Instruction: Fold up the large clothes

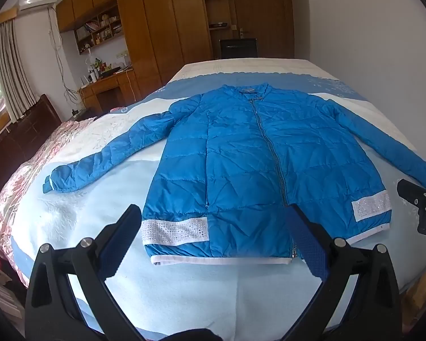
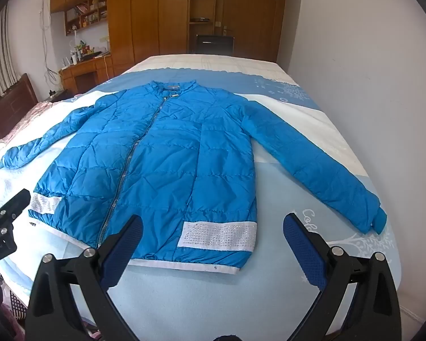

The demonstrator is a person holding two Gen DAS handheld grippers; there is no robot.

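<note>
A blue quilted jacket lies flat and zipped on the bed, collar far, white hem near, both sleeves spread out to the sides. White studded bands cross its lower front. My left gripper hovers open above the hem's left half, holding nothing. The right gripper's body shows at the right edge there. In the right wrist view the same jacket fills the middle, and my right gripper stands open over the hem's right part, near the studded band. The left gripper peeks in at the left edge.
The bed cover is pale blue and white, with a pink quilt bunched on its left side. A white wall runs along the bed's right. Wooden wardrobes, a desk and a dark chair stand beyond the far end.
</note>
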